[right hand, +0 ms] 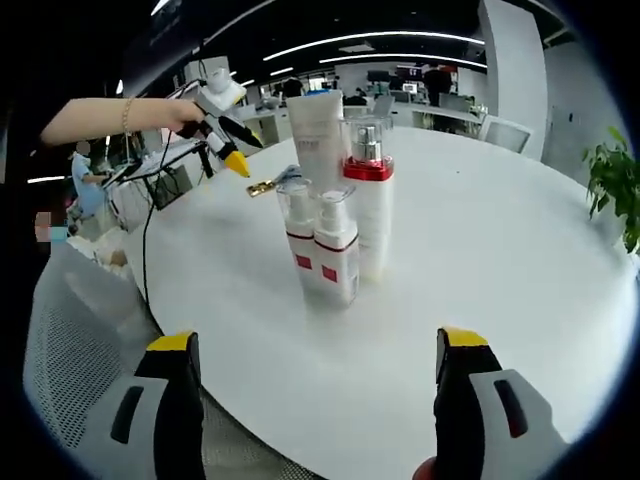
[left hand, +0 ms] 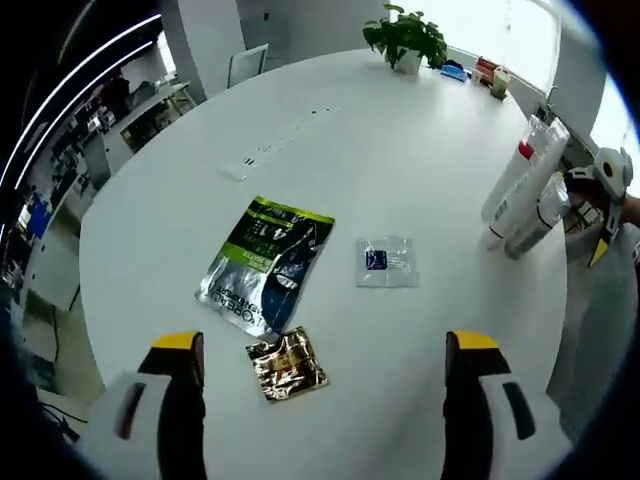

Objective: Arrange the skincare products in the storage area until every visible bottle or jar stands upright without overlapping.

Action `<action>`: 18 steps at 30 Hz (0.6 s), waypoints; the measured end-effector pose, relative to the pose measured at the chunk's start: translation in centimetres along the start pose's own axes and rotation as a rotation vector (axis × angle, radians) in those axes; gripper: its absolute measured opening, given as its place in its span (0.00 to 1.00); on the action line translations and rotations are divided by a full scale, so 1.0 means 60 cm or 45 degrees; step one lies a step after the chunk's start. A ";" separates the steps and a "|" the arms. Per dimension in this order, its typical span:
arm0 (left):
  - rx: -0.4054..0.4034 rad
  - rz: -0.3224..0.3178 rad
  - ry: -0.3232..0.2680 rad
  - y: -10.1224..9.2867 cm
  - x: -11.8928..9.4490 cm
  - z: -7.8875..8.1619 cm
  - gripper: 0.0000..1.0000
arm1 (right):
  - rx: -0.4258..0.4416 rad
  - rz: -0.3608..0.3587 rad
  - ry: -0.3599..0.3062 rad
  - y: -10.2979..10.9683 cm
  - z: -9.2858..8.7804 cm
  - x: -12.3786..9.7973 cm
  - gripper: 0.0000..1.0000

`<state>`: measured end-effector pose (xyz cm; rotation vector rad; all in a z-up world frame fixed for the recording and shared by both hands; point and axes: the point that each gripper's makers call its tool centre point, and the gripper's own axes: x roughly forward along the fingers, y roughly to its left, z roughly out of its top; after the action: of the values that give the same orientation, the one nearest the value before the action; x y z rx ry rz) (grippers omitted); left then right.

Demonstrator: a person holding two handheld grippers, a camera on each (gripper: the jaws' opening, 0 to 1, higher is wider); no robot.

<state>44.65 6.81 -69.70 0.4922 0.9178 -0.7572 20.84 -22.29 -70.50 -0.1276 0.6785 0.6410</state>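
Observation:
Several white skincare bottles stand upright in a tight cluster on the round white table [right hand: 500, 300]. They are a tall tube [right hand: 317, 125], a bottle with a red band and clear cap [right hand: 367, 185], and two small pump bottles [right hand: 337, 250] in front. My right gripper [right hand: 317, 342] is open, short of the cluster and holding nothing. My left gripper [left hand: 325, 345] is open above a gold sachet [left hand: 288, 363]. In the left gripper view the bottles [left hand: 525, 190] are at the table's right edge, with the right gripper [left hand: 608, 185] just beyond them. A hand holds the left gripper [right hand: 222, 110] behind the cluster.
A green and silver pouch [left hand: 265, 262] and a small clear packet [left hand: 387, 262] lie flat mid-table. A potted plant [left hand: 405, 38] and small items stand at the far edge. A mesh chair [right hand: 70, 340] sits beside the table near the bottles.

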 end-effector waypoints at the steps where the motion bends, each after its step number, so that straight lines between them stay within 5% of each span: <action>1: 0.003 -0.002 0.003 0.005 0.004 0.001 0.94 | -0.002 -0.002 0.003 -0.001 -0.001 0.000 0.97; 18: -0.001 -0.011 0.077 0.054 0.077 0.022 0.90 | 0.064 -0.040 0.051 -0.015 -0.017 0.000 0.99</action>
<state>49.59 6.30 -72.70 0.5131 0.9773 -0.7530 20.84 -23.35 -71.37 -0.1046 0.7296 0.5922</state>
